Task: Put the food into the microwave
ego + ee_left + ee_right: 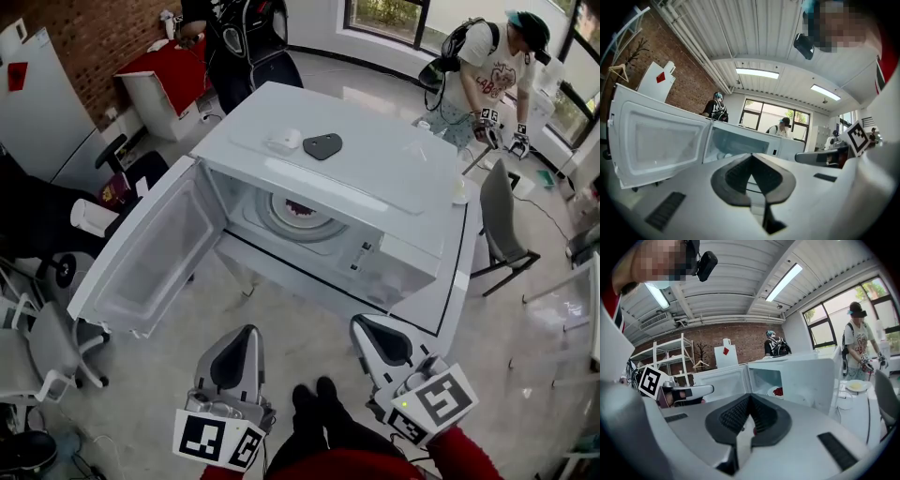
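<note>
The white microwave (375, 178) stands on a low white table with its door (155, 253) swung wide open to the left. Inside, a plate of red food (298, 214) sits on the turntable; it also shows as the red food (778, 391) in the right gripper view. My left gripper (246, 332) hovers in front of the open door, jaws shut with nothing between them. My right gripper (363, 325) hovers beside it in front of the control panel, also shut and empty. The open cavity (736, 143) lies ahead of the left gripper (751, 157). The right gripper (749, 398) points at the oven.
A dark flat pad (322, 145) and a small white object (283, 140) lie on the microwave's top. A grey chair (504, 225) stands to the right and an office chair (42, 352) to the left. A person (492, 66) stands at back right, another (239, 37) behind.
</note>
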Tool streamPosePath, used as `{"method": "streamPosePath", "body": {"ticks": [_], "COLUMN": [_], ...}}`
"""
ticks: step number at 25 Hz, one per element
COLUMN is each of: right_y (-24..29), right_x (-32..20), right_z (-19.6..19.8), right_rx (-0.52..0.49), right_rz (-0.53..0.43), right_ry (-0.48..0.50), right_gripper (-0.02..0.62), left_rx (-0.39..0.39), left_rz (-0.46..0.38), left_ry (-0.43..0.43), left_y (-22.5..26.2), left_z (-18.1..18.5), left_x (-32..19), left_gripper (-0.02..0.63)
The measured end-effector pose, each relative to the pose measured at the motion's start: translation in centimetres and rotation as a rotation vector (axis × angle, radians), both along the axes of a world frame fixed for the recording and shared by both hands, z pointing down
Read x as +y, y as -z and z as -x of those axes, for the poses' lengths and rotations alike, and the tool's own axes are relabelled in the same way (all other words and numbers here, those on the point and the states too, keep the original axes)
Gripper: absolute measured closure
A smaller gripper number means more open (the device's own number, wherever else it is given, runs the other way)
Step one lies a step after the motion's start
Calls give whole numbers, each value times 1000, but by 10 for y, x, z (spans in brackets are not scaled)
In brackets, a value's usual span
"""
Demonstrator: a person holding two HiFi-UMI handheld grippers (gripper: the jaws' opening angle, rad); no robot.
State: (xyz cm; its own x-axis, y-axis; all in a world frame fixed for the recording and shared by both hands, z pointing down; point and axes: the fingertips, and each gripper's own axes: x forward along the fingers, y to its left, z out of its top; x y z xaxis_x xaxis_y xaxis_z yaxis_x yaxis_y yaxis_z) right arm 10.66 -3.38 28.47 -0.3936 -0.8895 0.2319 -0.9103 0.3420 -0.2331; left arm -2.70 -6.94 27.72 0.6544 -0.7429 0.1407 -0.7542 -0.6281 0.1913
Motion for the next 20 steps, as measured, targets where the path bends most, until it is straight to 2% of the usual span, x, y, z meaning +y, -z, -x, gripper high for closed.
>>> {"method": "streamPosePath", "body": {"ticks": [10,16,20], "right_y": [5,11,13], "right_x": [27,40,47], "right_z": [-21,-28,-32], "right_rx": [-25,-30,-32], "right_rz": [-54,-94,-113], "right_ry": [-52,-62,-67], "right_gripper": [583,583,583], "left_rx": [-16,7,-5], "left_rz": [-12,-24,-51], "left_ry": [10,26,28], "left_y": [2,7,9], "left_z": [-5,-9,-9], "left_x": [28,42,49], "left_gripper": [598,598,598]}}
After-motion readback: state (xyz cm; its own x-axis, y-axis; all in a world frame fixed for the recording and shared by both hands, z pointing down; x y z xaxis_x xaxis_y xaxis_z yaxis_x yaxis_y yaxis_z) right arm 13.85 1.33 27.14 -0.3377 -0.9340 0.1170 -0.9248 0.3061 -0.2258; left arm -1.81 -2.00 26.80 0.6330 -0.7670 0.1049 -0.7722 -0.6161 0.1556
